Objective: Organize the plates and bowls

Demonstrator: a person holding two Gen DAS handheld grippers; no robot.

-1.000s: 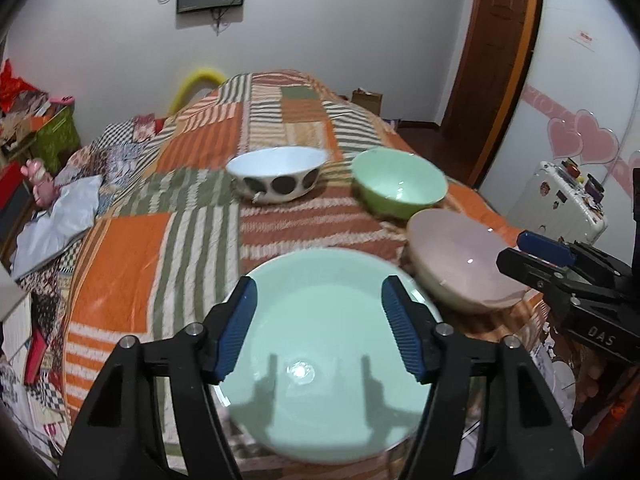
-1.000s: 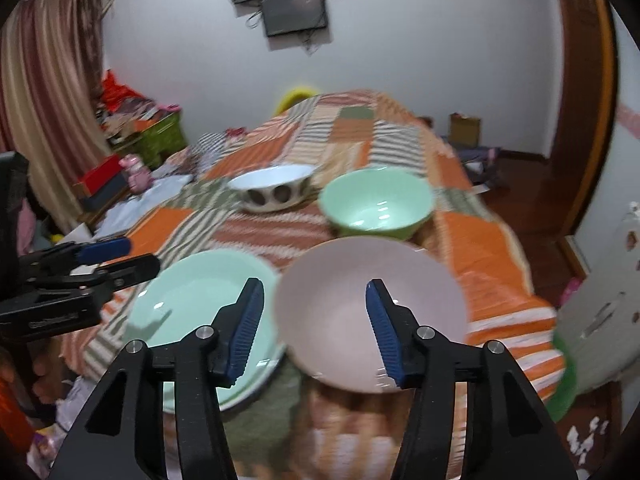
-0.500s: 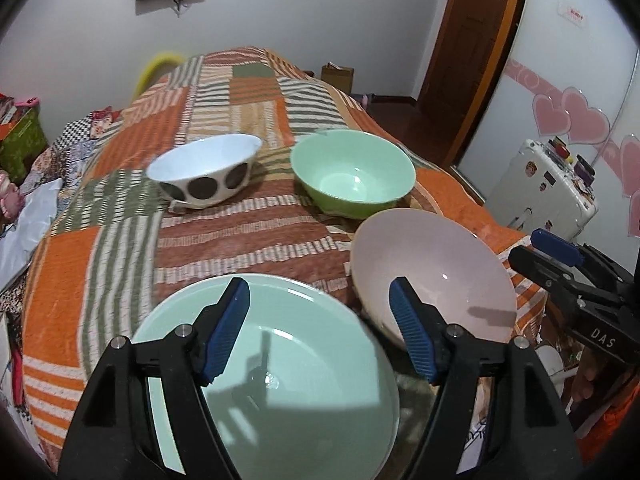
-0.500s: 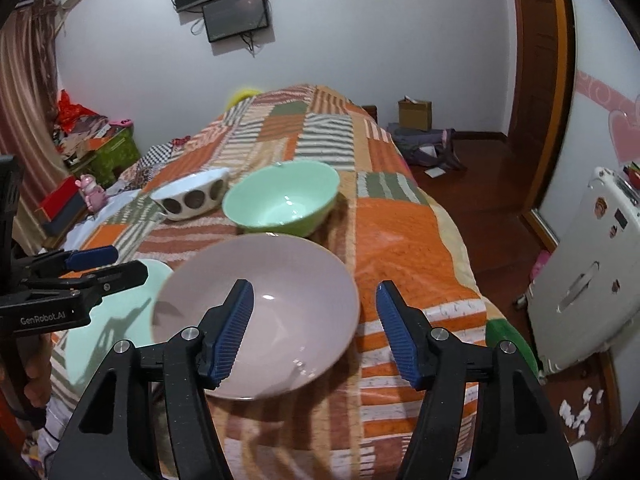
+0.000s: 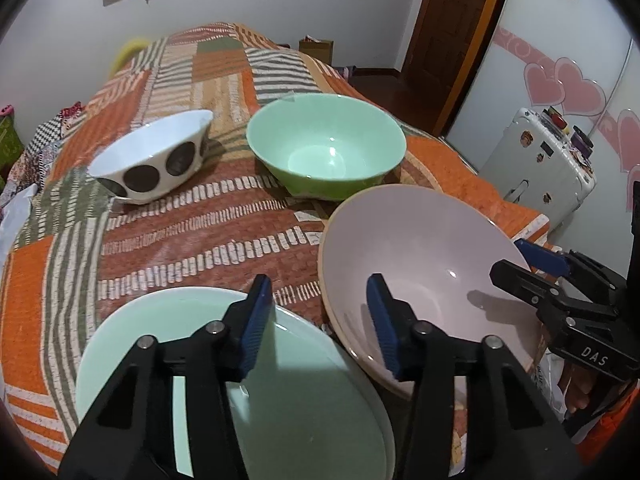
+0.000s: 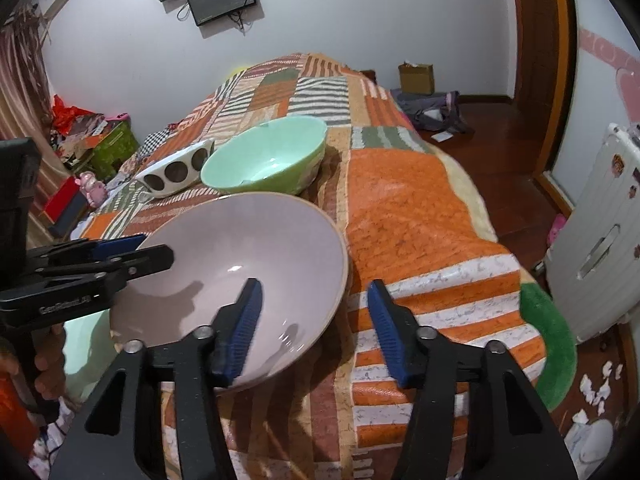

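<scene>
A: From the left wrist, what lies ahead of the left claw (image 5: 318, 322)?

B: Its fingers are spread, holding nothing. The mint plate (image 5: 256, 396) sits under and to its left; the pink bowl (image 5: 420, 280) is just ahead to its right, the rims close together. Whether they touch I cannot tell. The green bowl (image 5: 326, 148) and spotted bowl (image 5: 152, 160) stand well beyond on the quilt (image 5: 192, 240).

A: And the right wrist?

B: The right claw (image 6: 314, 320) is spread too, empty. It straddles the pink bowl's (image 6: 240, 264) near right rim: left finger over the inside, right finger outside over the quilt (image 6: 412, 216). A round bowl has no long axis, so the rim is what matters.

A: Nearer claw?

B: The right, I judge; closing there would pinch the wall.
</scene>
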